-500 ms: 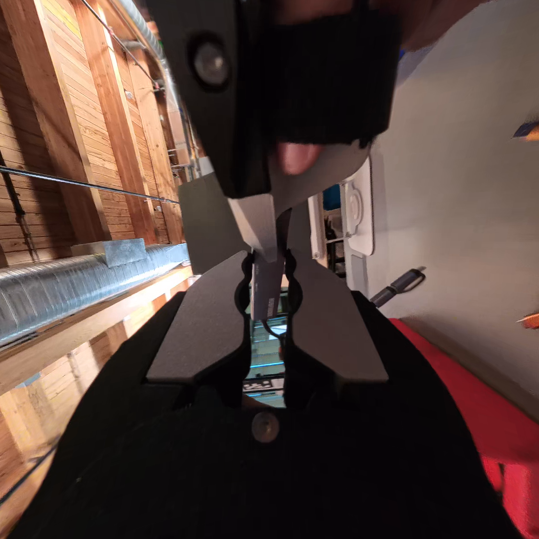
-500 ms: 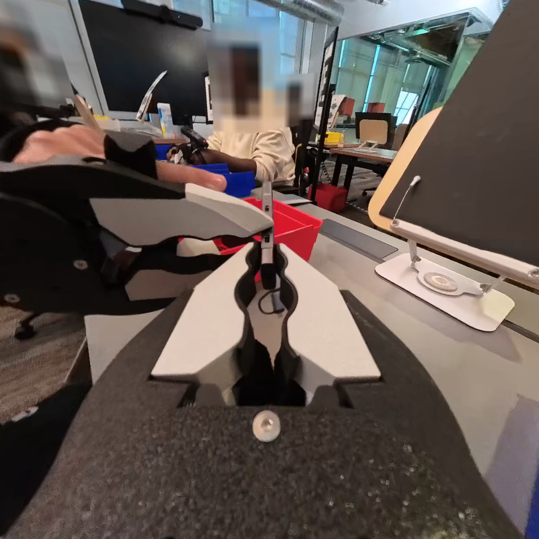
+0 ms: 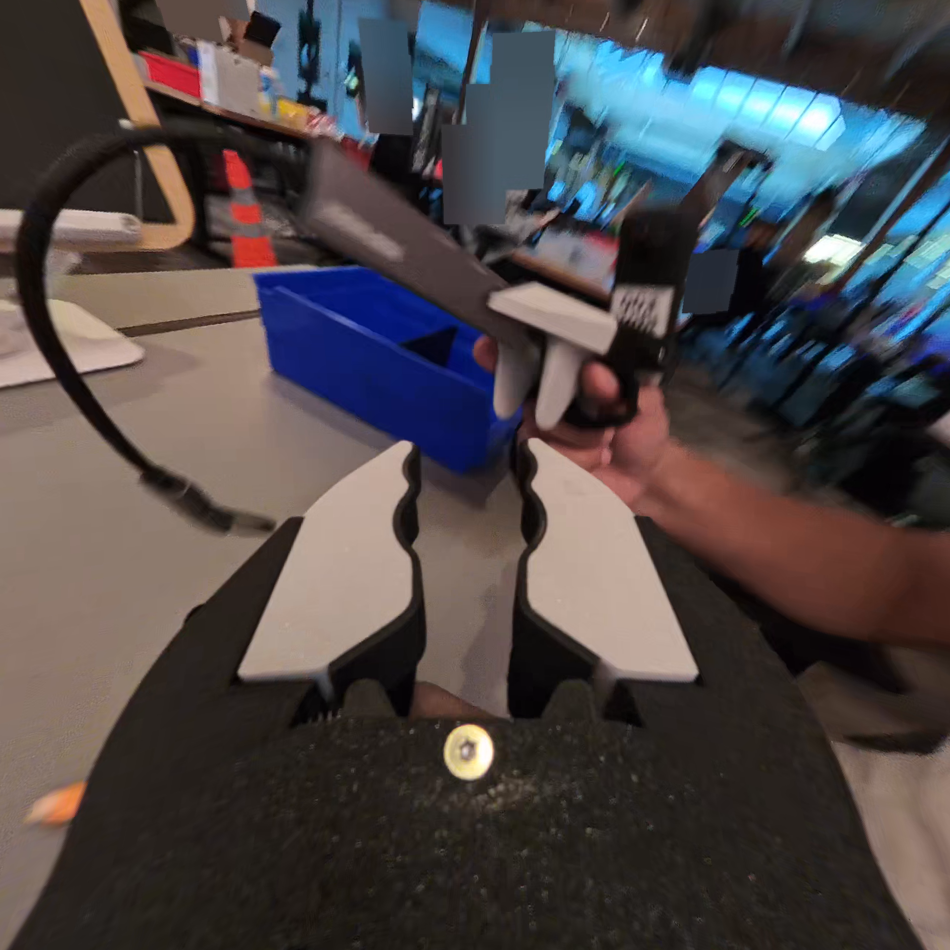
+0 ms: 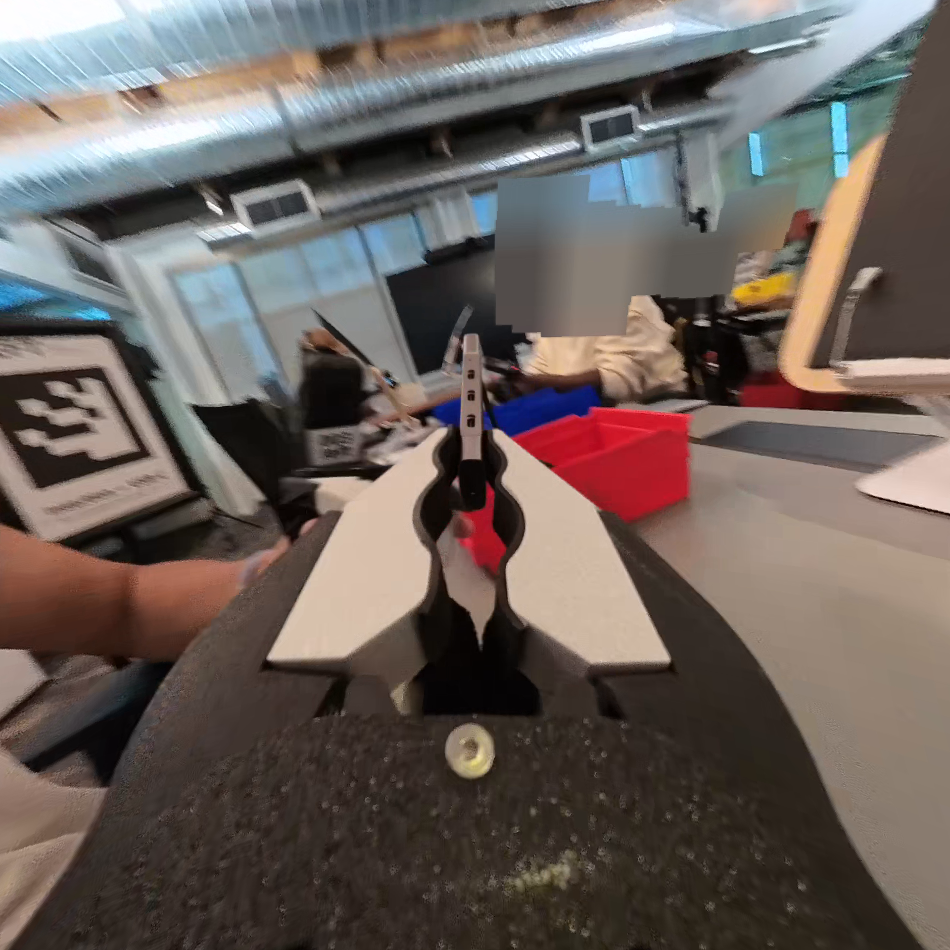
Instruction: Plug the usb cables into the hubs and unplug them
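Right gripper [image 4: 470,452] pinches a slim grey hub [image 4: 471,383] — upright at frame centre.
Left gripper [image 3: 467,457] fingers spread, empty — black cable [image 3: 46,329] arcs upper left.

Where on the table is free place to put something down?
Bare grey table lies between the white stand base and the blue bin, under the hanging black cable; also right of the red bin. Crowded beside the right tool.
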A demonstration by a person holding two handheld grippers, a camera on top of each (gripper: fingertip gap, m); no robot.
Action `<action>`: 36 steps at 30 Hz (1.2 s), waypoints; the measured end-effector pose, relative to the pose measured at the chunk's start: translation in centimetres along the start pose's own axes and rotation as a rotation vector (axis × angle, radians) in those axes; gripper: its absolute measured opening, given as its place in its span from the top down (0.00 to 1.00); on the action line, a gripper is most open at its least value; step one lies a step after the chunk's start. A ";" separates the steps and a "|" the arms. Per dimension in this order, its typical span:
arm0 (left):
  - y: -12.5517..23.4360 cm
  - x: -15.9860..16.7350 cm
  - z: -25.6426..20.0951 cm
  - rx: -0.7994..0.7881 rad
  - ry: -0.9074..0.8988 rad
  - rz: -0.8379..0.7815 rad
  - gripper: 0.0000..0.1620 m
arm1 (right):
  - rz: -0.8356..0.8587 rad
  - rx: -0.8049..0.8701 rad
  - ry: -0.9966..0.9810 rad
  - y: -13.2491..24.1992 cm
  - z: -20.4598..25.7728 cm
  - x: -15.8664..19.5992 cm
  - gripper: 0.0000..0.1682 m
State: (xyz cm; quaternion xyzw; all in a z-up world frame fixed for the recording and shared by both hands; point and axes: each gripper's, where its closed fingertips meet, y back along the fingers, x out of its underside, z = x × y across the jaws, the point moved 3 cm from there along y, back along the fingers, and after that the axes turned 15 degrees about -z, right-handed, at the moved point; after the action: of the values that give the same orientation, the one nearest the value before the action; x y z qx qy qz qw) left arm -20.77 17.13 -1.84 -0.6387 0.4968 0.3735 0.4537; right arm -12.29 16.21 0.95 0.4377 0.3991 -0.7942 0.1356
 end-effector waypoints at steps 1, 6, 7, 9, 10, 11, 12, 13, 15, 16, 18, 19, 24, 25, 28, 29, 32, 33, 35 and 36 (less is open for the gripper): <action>-0.2 -0.7 -0.1 0.054 0.078 -0.054 0.75 | -0.019 -0.040 -0.041 -0.1 0.6 0.1 0.96; -0.6 -2.3 -1.2 0.217 0.110 -0.154 0.76 | 0.008 -0.196 -0.134 -0.9 3.3 2.1 0.96; -0.4 -2.6 -1.5 0.235 0.104 -0.167 0.77 | 0.022 -0.205 -0.134 -1.1 3.6 2.6 0.96; 0.2 -2.9 -1.9 0.270 0.063 -0.180 0.89 | 0.030 -0.228 -0.154 -1.2 3.9 3.2 0.96; 0.4 -2.8 -1.9 0.272 0.038 -0.167 0.93 | 0.037 -0.235 -0.160 -1.2 4.0 3.5 0.96; 0.6 -2.7 -1.8 0.288 0.032 -0.146 0.93 | 0.051 -0.243 -0.153 -1.2 4.1 3.7 0.96; 0.8 -2.5 -1.8 0.304 0.036 -0.120 0.93 | 0.074 -0.246 -0.139 -1.1 4.1 4.0 0.96; 1.0 -2.2 -1.7 0.316 0.020 -0.095 0.94 | 0.100 -0.242 -0.118 -1.0 4.0 4.3 0.95; 1.4 -1.8 -1.6 0.329 -0.059 -0.073 0.95 | 0.143 -0.227 -0.069 -0.7 3.7 4.6 0.91; 1.5 -1.7 -1.4 0.329 -0.101 -0.075 0.95 | 0.155 -0.210 -0.044 -0.5 3.3 4.5 0.90; 1.6 -2.0 -0.6 0.303 -0.187 -0.089 0.94 | 0.212 -0.134 0.035 0.1 1.7 4.5 0.87; 1.6 -2.0 0.1 0.273 -0.258 -0.090 0.94 | 0.254 -0.063 0.086 0.5 0.3 4.6 0.87; -0.4 -1.8 5.5 0.053 -0.716 -0.125 0.94 | 0.535 0.455 0.222 3.9 -7.7 6.2 0.84; -1.1 -1.7 6.5 0.039 -0.741 -0.147 0.94 | 0.580 0.528 0.208 4.5 -8.4 6.9 0.83; -3.3 -1.2 9.6 0.015 -0.735 -0.184 0.94 | 0.684 0.689 0.191 5.8 -8.2 9.9 0.79; -3.8 -1.1 10.7 0.002 -0.741 -0.194 0.94 | 0.704 0.713 0.190 5.8 -7.6 11.0 0.79; -4.3 -0.8 13.2 -0.016 -0.751 -0.209 0.94 | 0.737 0.715 0.188 5.1 -5.5 13.4 0.77; -4.1 -0.8 13.8 -0.024 -0.740 -0.225 0.94 | 0.742 0.665 0.195 4.3 -4.7 14.2 0.75; -3.7 -0.7 14.7 -0.036 -0.711 -0.244 0.94 | 0.752 0.548 0.206 2.3 -3.3 15.9 0.73; -3.6 -0.7 14.9 -0.030 -0.688 -0.247 0.94 | 0.771 0.503 0.231 1.3 -3.0 16.8 0.73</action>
State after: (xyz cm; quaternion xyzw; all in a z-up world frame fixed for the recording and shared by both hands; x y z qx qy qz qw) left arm -17.80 31.83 -5.10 -0.5374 0.2287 0.5162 0.6265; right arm -19.55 19.82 -14.14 0.6585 0.0154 -0.7042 0.2650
